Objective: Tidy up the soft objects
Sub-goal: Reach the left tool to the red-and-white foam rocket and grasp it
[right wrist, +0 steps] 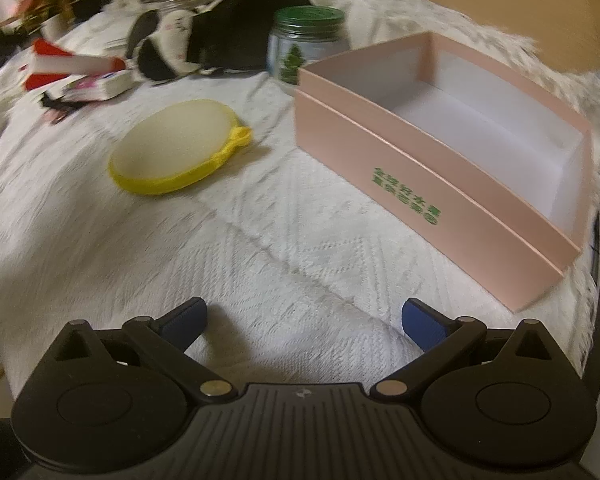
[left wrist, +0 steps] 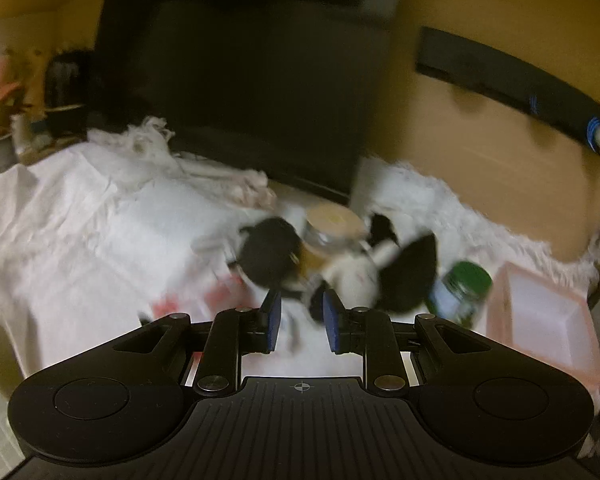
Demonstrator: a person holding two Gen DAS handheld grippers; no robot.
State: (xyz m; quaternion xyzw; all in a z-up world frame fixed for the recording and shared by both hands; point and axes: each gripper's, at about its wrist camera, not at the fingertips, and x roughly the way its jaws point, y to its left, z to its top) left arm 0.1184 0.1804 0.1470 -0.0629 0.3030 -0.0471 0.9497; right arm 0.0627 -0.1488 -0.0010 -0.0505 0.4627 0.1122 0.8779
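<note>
Left gripper point(left wrist: 300, 322) — jaws a narrow gap apart, nothing between them, just short of the black-and-white plush toy point(left wrist: 356, 276); view blurred. Right gripper point(right wrist: 304, 320) — jaws spread wide, empty, low over the white cloth point(right wrist: 260, 248). Yellow-edged sponge pad point(right wrist: 176, 148) lies flat on the cloth, left of the pink box point(right wrist: 420, 168). Green-lidded jar point(right wrist: 306, 40) just beyond the box's far corner; plush toy point(right wrist: 172, 44) left of the jar.

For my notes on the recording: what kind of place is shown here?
Probably a living room at home. A large dark screen, likely a television, stands behind a surface covered with a white fringed cloth, and household things lie on it: a black-and-white plush toy and a pink box.
</note>
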